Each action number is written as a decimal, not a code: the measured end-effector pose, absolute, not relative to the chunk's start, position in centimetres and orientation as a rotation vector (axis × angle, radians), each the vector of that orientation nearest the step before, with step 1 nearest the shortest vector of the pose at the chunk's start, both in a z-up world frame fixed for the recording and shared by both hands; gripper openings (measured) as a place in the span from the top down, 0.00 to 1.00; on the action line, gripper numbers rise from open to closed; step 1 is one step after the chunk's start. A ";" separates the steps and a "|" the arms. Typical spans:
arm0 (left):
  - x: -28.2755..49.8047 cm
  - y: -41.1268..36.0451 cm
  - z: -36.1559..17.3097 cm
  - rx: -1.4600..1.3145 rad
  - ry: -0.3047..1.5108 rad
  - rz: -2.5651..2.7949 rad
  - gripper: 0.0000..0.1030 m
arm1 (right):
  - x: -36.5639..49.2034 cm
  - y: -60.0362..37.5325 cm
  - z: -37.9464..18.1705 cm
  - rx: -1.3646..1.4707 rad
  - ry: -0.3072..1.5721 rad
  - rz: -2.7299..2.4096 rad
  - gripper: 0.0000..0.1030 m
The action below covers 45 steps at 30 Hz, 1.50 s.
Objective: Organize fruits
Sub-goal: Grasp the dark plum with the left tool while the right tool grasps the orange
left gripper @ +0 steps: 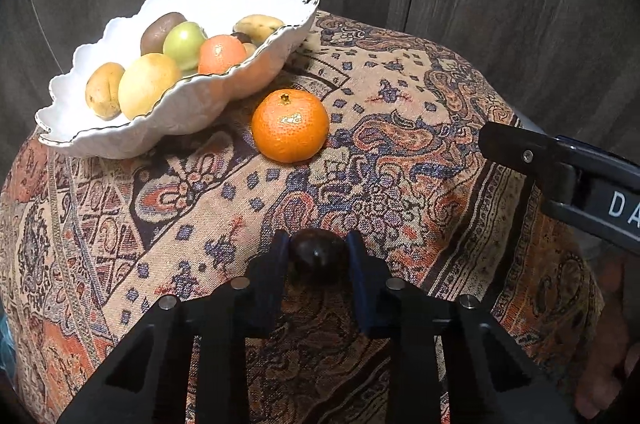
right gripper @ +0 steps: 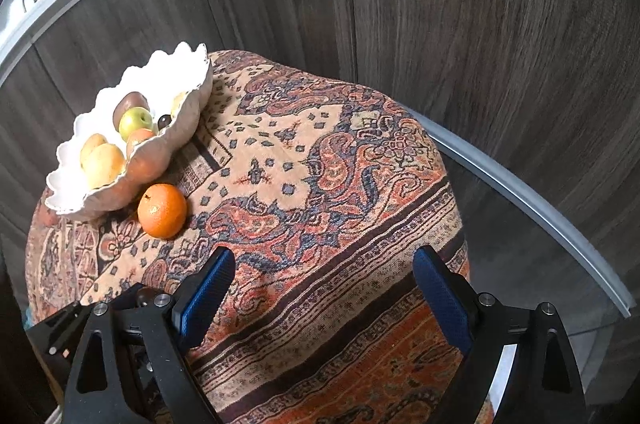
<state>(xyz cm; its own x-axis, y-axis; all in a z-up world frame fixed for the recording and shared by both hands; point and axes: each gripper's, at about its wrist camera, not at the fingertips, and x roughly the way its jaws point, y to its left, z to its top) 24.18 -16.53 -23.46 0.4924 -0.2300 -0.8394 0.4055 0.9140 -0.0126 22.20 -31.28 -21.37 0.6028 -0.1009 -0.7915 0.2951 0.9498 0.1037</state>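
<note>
Fingers of the left gripper (left gripper: 318, 256) pinch a dark plum (left gripper: 318, 255) near the mandarin (left gripper: 290, 125); right gripper (right gripper: 324, 288) fingers spread wide over the tablecloth (right gripper: 320, 183)

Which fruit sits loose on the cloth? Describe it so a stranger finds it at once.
Start at the white scalloped bowl on the patterned tablecloth. Beside its near rim, on the cloth, sits an orange mandarin. Unlike the bowl's fruits, it lies outside, alone and fully visible.

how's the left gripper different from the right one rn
The left gripper is shut on a small dark fruit; the right gripper holds nothing. The left's fingers sit close together, while the right's blue pads stand wide apart. Both hang over the patterned cloth, facing the white bowl.
</note>
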 end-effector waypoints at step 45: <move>26.8 -5.5 -22.1 0.064 0.978 -0.165 0.73 | 32.2 -18.1 -24.4 -0.091 0.999 0.068 0.53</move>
